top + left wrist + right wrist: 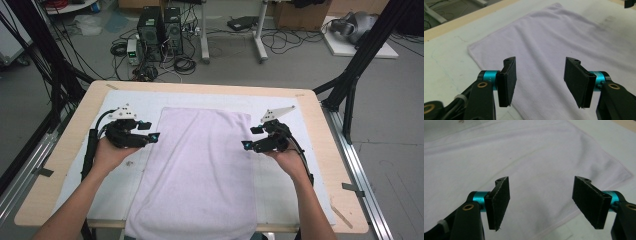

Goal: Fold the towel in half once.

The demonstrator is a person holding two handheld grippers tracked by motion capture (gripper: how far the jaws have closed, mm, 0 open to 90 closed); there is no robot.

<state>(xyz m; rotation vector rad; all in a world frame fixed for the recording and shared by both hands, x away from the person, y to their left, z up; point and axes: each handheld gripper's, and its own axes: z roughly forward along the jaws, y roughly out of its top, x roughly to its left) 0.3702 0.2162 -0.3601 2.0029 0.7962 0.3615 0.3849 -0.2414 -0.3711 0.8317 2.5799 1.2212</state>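
High view: both grippers (jaws apart), left gripper (150,131) and right gripper (251,137), apparently hover beside towel (200,170).

High view overlooks table (65,150); gripper views closely share towel (200,165)

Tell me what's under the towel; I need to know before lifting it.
The towel lies flat on a pale mat covering the wooden table. No bump suggests anything beneath, but the covered area itself can't be seen. Its near edge hangs over the table's front.

Lab: floor computers (160,32), tangled cables (185,64)
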